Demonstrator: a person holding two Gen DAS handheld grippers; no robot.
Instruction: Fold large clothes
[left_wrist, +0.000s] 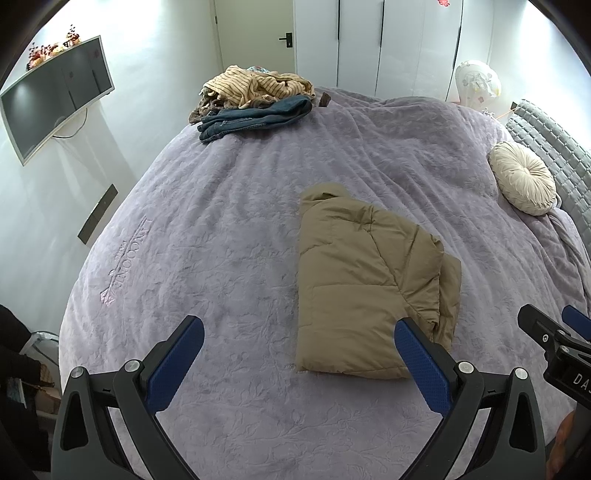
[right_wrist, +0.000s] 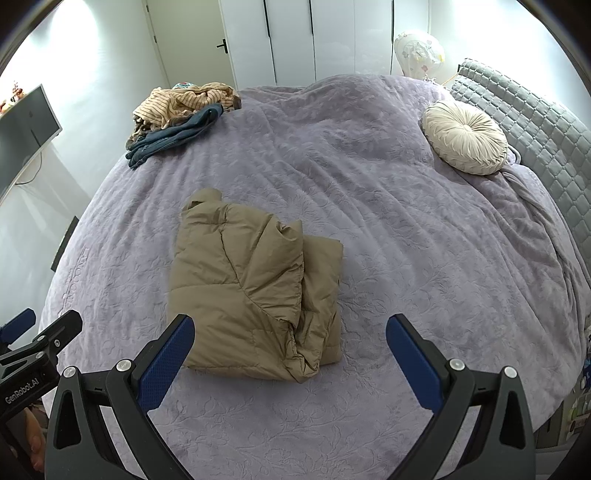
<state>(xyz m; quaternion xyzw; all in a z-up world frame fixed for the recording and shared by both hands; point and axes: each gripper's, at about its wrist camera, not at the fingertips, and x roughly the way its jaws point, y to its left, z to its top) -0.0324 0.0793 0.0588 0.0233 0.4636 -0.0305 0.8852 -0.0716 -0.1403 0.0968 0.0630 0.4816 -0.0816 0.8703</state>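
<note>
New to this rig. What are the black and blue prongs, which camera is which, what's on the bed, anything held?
No robot arm here: a person holds a two-finger gripper in each hand, with a fisheye camera on each that looks along its fingers. One picture is from the left gripper, the other from the right gripper. Both are open and hold nothing. On the purple bedspread lies a folded tan puffer jacket. At the far corner is a pile of unfolded clothes, and a round cushion lies by the headboard.
</note>
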